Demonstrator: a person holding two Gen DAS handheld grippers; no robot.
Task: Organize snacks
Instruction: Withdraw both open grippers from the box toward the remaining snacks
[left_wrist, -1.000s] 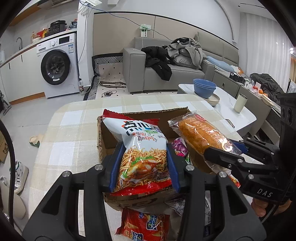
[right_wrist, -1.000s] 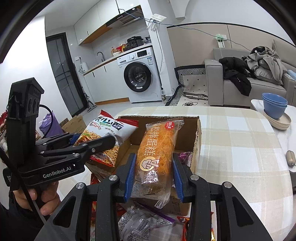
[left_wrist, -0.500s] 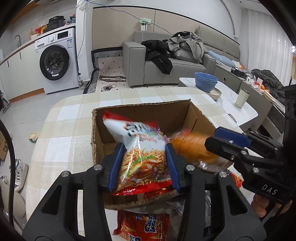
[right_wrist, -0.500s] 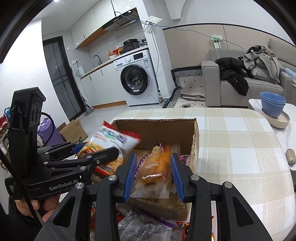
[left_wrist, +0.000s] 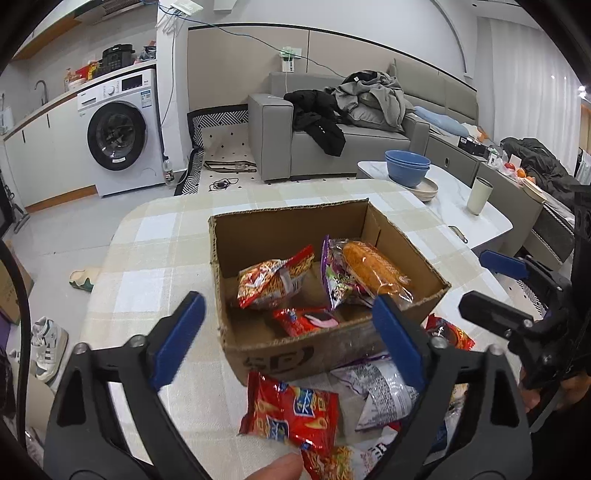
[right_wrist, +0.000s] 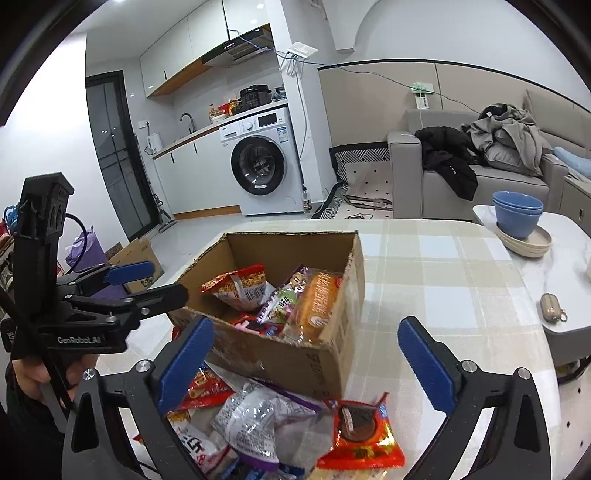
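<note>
My left gripper (left_wrist: 288, 336) stood wide open and empty before the cardboard box (left_wrist: 295, 350). My right gripper (right_wrist: 306, 358) was likewise open. The noodle bag (left_wrist: 271, 282) and cake bar (left_wrist: 376, 267) lay inside the box; loose snack packets (right_wrist: 266, 413) lay on the table (right_wrist: 443, 280) just beside it.

- Your cardboard box (left_wrist: 325, 343) sits on the worktop (left_wrist: 155, 258).
- In the box, the noodle bag (left_wrist: 271, 282) lies left of the cake bar (left_wrist: 376, 269).
- Loose snack packets (right_wrist: 266, 417) lie on the worktop in front of the box.
- Behind the worktop stand the washing machine (left_wrist: 122, 133) on your left and the sofa (left_wrist: 351, 125) on your right.
</note>
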